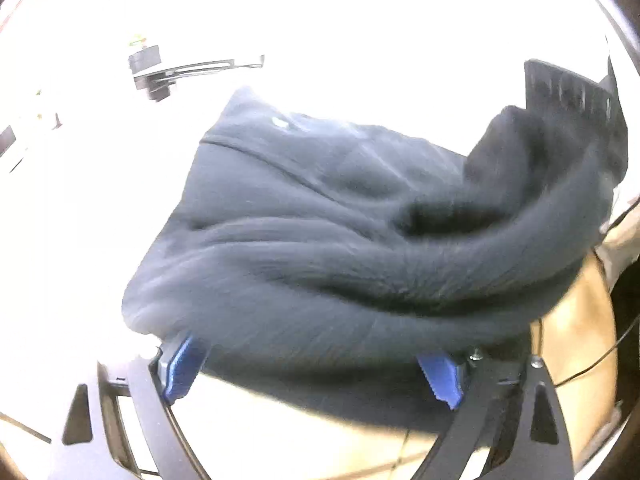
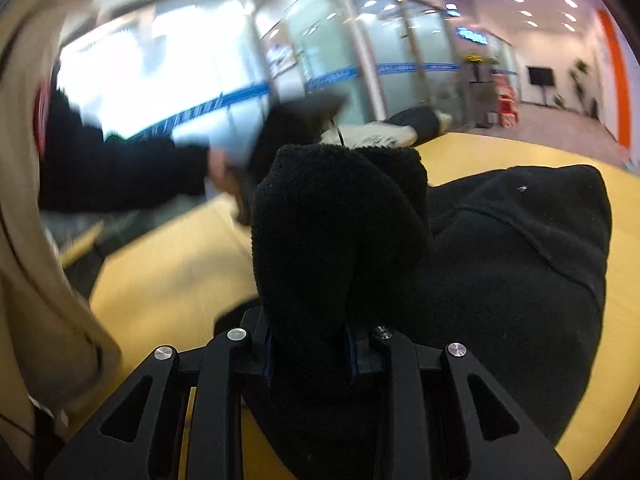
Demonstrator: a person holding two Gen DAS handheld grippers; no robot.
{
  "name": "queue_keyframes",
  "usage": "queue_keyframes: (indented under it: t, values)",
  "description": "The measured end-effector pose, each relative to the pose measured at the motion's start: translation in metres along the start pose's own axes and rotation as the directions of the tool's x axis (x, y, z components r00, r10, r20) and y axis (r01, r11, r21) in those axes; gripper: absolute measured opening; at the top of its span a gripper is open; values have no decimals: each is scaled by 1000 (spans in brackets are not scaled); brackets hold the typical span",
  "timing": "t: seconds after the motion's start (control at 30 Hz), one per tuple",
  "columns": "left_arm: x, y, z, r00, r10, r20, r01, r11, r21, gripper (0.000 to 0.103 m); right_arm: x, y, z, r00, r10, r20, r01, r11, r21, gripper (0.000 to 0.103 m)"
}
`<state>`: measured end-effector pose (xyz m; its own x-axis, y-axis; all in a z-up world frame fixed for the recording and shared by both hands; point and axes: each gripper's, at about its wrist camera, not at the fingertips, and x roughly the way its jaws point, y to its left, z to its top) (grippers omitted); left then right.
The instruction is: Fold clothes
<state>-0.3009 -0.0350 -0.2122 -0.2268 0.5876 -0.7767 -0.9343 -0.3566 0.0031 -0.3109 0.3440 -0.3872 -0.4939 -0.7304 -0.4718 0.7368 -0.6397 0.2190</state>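
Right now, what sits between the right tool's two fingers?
A thick fold of the black fleece garment fills the gap of the right tool, both pads pressing on it, seen in the right wrist view.

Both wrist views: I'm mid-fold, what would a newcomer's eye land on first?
The dark fleece garment fills the middle of both views, heaped on the yellow table. In the right wrist view, the right gripper is clamped on a thick bunch of it. In the left wrist view, the left gripper stands wide, its blue fingers at the cloth's near edge.
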Motion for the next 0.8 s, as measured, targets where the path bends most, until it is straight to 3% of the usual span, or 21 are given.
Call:
queue_keyframes:
  t: [0.13,0.2,0.37,0.5,0.6,0.63,0.73,0.8]
  values:
    - [-23,13,26,998,63,16,-63,998,-18,94,21,17,-4,998,-17,-55,8,988,-157,26]
    - [-47,-24,58,996,71,60,-70,998,-8,94,33,25,-11,994,-38,-103,12,968,-249,28]
    - [-21,-29,113,986,15,167,-15,1000,-2,94,55,47,-42,981,-105,-163,23,898,-440,35]
    - [33,-51,140,989,-94,112,82,990,114,94,58,59,-56,976,-137,-171,20,832,-555,44]
    - [62,-76,130,991,-136,19,129,970,208,94,60,62,-60,975,-141,-172,8,795,-607,50]
    - [69,-84,120,990,-140,-10,138,962,235,94,59,60,-60,975,-133,-175,1,798,-602,50]
    - [61,-78,103,982,-183,52,173,972,158,94,48,52,-53,978,-101,-182,-19,829,-559,47]
    - [53,-75,96,981,-180,67,167,971,169,94,27,42,-45,980,-79,-181,-19,873,-487,46]
